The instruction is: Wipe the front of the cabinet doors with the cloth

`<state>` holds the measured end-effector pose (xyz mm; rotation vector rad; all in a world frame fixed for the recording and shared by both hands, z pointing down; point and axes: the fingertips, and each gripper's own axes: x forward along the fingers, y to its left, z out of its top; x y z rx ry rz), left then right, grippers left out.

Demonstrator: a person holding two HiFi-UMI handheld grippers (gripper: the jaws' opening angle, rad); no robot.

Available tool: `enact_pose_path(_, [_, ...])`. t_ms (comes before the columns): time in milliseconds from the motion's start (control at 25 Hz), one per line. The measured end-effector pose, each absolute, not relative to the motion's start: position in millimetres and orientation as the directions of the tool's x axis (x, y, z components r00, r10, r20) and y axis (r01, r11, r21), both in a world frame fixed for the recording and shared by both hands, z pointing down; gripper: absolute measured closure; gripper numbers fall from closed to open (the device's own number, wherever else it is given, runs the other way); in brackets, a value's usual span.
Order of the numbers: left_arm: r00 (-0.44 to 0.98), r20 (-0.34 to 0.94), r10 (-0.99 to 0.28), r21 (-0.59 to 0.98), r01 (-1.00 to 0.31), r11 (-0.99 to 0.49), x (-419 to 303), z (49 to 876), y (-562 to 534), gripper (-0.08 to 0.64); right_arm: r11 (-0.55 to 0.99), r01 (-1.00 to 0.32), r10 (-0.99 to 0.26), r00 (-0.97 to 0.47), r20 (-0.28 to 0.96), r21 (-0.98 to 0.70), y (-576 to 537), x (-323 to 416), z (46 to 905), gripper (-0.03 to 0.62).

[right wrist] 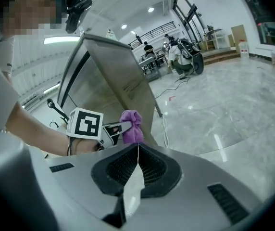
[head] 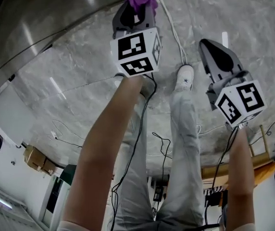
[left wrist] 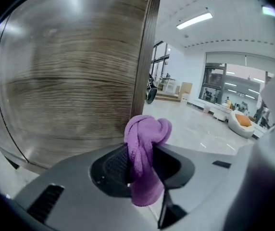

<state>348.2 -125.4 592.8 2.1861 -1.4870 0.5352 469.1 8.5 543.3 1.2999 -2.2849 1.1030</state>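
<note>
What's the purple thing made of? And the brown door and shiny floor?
The purple cloth looks like soft, fuzzy fabric, maybe microfibre: it bunches into folds. The cabinet door looks like wood or wood-look laminate, matt, with brown grain lines. The floor looks like polished grey stone or tile, veined like marble and mirroring the lights.

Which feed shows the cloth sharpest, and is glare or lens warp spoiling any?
Left gripper view: cloth sharp between the shut jaws; cabinet door bowed by the lens, its grain soft. Head view: cloth cut off at the top edge, light streaks on the glossy floor. Right gripper view: cloth small but clear.
</note>
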Motion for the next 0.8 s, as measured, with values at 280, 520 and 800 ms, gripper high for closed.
enact_pose_path(280, [0.335,0.559,-0.758,0.075,-0.931,-0.356,297,591,-130,0.442,0.273,-0.835,-0.622,-0.532,0.575,-0.478,11,446,544,0.563])
enact_pose_path(520, [0.286,0.578,-0.764,0.032,-0.944,-0.329,211,596,-130,0.442,0.362,-0.797,-0.577,-0.599,0.555,-0.484,5,366,540,0.563])
enact_pose_path(800, [0.131,0.595,-0.793,-0.014,-0.985,-0.172,69,592,-125,0.442,0.431,-0.749,-0.545,-0.660,0.517,-0.503,-2,264,532,0.563])
